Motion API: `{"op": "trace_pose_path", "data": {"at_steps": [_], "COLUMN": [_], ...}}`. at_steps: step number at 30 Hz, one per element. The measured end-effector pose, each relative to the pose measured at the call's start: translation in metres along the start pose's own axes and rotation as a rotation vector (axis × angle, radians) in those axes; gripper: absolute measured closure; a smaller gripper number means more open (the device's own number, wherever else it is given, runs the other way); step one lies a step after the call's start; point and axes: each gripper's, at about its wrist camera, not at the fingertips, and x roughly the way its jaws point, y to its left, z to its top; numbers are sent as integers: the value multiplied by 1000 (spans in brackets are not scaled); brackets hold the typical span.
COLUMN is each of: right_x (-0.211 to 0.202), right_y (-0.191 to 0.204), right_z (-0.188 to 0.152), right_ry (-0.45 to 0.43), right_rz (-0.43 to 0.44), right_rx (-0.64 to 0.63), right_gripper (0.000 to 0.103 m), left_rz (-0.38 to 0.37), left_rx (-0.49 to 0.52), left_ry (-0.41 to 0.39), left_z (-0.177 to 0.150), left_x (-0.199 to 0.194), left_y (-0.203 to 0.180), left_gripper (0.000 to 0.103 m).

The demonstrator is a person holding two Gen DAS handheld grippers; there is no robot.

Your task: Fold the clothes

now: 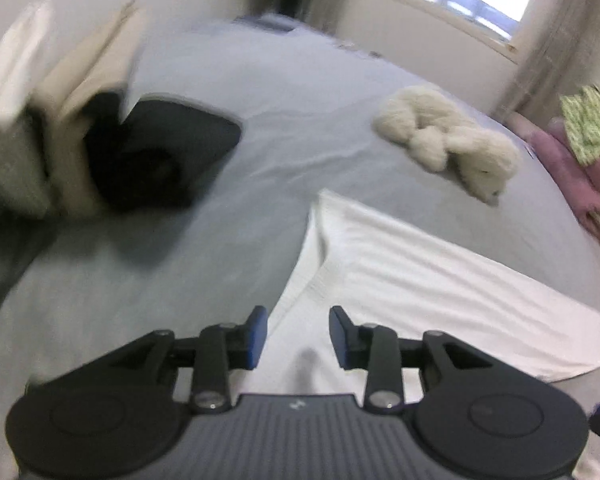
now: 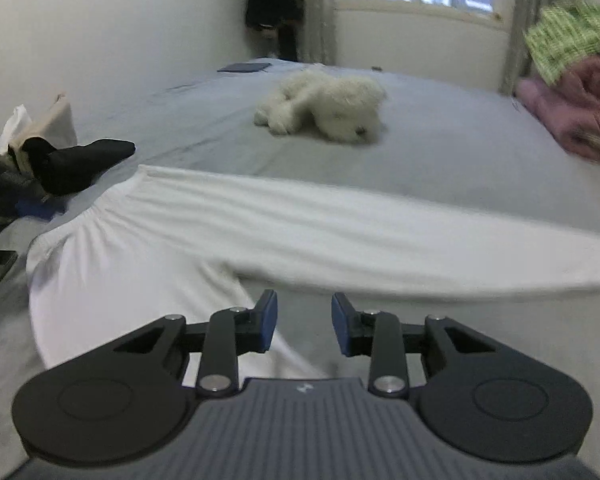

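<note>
bed: grey sheet (image 2: 440, 152) under white trousers (image 2: 300, 224), lower half of frame.
left gripper (image 1: 298, 336): spread, empty.
right gripper (image 2: 304, 322): spread, empty.
risk: a one-layer pinch might have skewed the fold.

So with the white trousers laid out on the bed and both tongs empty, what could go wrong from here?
1. The white trousers have one leg angled away from the other, so a fold started now may come out crooked.
2. The plush dog lies just beyond the trousers and could get swept or caught in a fold.
3. Left tongs and right tongs stand only partly open, which may pinch the grey sheet too.
</note>
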Motion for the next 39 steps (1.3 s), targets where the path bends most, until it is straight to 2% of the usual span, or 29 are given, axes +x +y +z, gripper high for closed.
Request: {"op": "trace_pose_path", "data": {"at_steps": [7,9,12,15,16,17,18,22,25,28,31,35,39], "right_x": [43,58,72,77,76,75,72,62,56,47,38,34,33], "right_y": [17,25,36,41,42,44,42,32,21,16,18,17,17], "right_z": [21,26,27,25,25,24,24,21,18,13,7,0,-7], "right_ry": [79,99,101,66,50,36,27,4,-1,-1,-8,3,19], "right_rz": [115,141,134,109,110,112,116,128,115,118,123,140,149], "right_rx": [32,10,-52,-41,-33,-27,-13,53,101,128,124,150,179], "right_gripper": [69,69,69,69,69,69,69,69,69,69,69,69,69], "left_rz": [77,98,121,135,144,148,149,153,63,-41,-112,-153,-189], "left_rx": [55,81,141,174,180,178,170,140,49,-8,13,40,-16], "left_ry": [-15,-15,-17,-28,-35,-38,-38,-36,-48,-7,-4,38,103], "left_z": [11,11,9,9,9,10,12,18,27,28,26,23,22], "left_x": [42,51,59,62,62,62,61,57,44,39,30,35,51], "left_y": [-18,-21,-25,-24,-25,-24,-22,-16,3,16,13,9,18], "left_gripper": [68,68,69,74,82,97,102,102,100,88,74,74,72]}}
